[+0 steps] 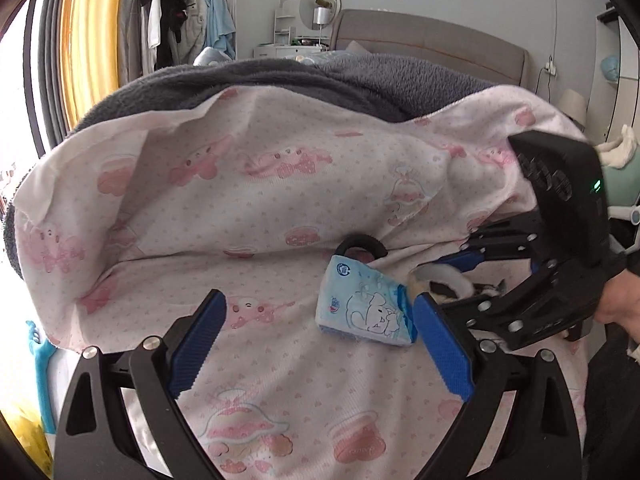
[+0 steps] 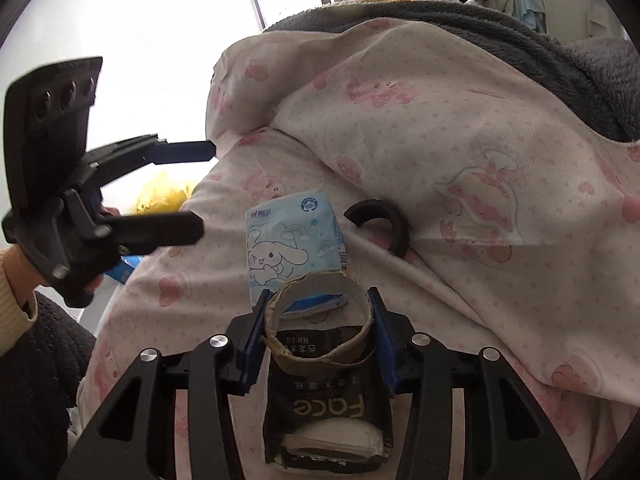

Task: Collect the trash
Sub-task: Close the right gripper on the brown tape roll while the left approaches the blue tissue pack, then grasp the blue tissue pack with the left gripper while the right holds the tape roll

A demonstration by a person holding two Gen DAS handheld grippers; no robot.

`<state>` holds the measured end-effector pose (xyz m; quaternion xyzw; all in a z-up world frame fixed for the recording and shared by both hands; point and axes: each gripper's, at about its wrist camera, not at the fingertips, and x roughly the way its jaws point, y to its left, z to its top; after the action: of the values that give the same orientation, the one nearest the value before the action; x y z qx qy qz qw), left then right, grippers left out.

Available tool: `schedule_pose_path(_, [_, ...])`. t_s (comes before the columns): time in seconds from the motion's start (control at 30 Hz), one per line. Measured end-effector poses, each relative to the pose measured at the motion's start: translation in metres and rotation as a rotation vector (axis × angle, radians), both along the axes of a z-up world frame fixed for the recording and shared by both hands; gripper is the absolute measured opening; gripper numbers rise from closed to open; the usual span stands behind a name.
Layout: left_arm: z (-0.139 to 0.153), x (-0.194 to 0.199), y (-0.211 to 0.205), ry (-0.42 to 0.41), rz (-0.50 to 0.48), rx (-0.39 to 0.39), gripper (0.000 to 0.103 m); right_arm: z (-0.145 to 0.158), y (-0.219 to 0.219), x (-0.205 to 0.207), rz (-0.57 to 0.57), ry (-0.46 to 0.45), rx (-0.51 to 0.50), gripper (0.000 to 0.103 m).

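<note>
A light blue tissue pack (image 1: 366, 306) with a cartoon dog lies on the pink patterned bed sheet (image 1: 260, 208); it also shows in the right wrist view (image 2: 290, 242). A black ring-shaped piece (image 2: 384, 226) lies just behind it, also seen in the left wrist view (image 1: 362, 244). My right gripper (image 2: 318, 320) is shut on a brown cardboard tube (image 2: 320, 318), with a black tissue wrapper (image 2: 328, 408) under it. It shows in the left wrist view (image 1: 440, 280) just right of the pack. My left gripper (image 1: 316, 344) is open and empty, just in front of the pack.
A grey fleece blanket (image 1: 280, 80) is heaped behind the sheet. A yellow bag (image 2: 160, 196) sits beyond the bed edge by the window. A clothes rack (image 1: 176, 20), a headboard (image 1: 432, 46) and a vanity (image 1: 304, 24) stand at the back.
</note>
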<state>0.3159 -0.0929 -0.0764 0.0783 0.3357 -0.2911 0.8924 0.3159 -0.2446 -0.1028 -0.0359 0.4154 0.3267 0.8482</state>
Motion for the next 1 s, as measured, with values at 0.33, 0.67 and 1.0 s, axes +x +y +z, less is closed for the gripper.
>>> schedule_pose_path(0.33, [-0.015, -0.003, -0.036, -0.012, -0.066, 0.108, 0.096, 0.016, -0.030, -0.004, -0.045, -0.027, 0.081, 0.047])
schedule_pose_path(0.67, [-0.029, 0.001, -0.059, -0.031, -0.064, 0.215, 0.096, 0.020, -0.054, -0.005, -0.077, -0.034, 0.099, 0.047])
schedule_pose_path(1.0, [-0.043, 0.003, -0.068, -0.043, -0.056, 0.306, 0.096, 0.021, -0.060, -0.006, -0.088, -0.037, 0.099, 0.047])
